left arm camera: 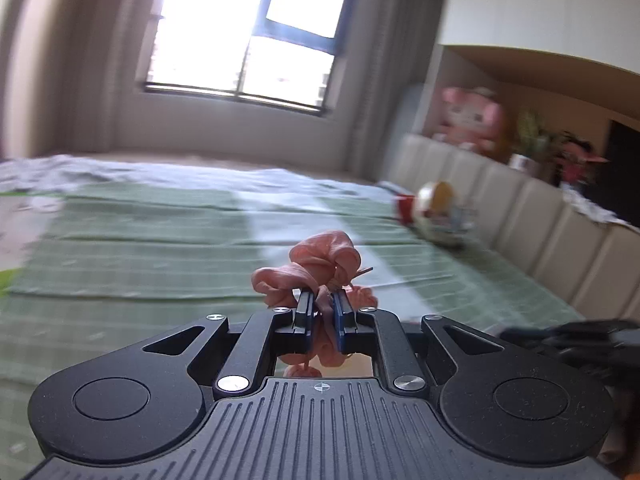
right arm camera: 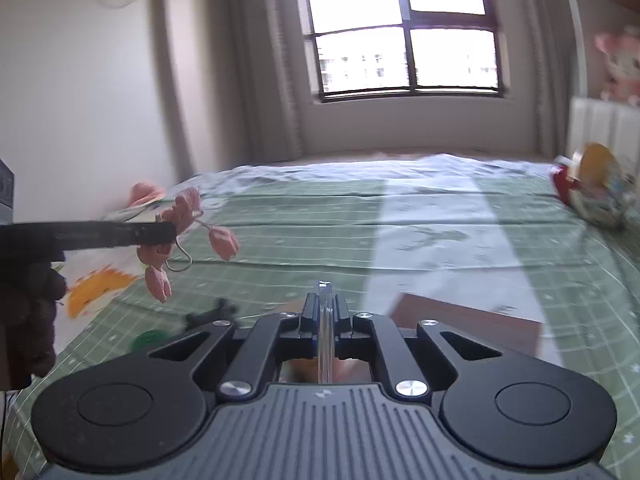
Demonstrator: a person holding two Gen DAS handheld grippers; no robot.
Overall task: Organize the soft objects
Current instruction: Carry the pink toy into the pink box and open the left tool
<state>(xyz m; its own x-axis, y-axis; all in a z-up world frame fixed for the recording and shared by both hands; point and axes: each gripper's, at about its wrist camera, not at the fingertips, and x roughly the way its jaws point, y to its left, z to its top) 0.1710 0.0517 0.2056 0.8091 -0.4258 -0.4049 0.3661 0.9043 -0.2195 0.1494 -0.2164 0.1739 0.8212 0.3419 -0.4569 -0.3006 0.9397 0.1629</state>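
My left gripper (left arm camera: 322, 300) is shut on a pink soft bundle (left arm camera: 324, 256) of knotted fabric, held up above the bed. In the right wrist view the same gripper (right arm camera: 170, 232) reaches in from the left, blurred. Small pink tassels (right arm camera: 224, 242) and a thin wire hook (right arm camera: 182, 260) dangle from it. My right gripper (right arm camera: 325, 302) is shut on a thin clear strip (right arm camera: 325, 332) that stands edge-on between its pads. Something peach-coloured shows below the fingers, too hidden to tell what it is.
A green checked bed sheet (left arm camera: 160, 240) spreads below both grippers. A round plush toy (right arm camera: 600, 192) lies by the padded headboard (left arm camera: 540, 232). A brown box (right arm camera: 468, 320), a green object (right arm camera: 150, 340), a small black piece (right arm camera: 212, 314) and an orange-printed cloth (right arm camera: 96, 288) lie nearby.
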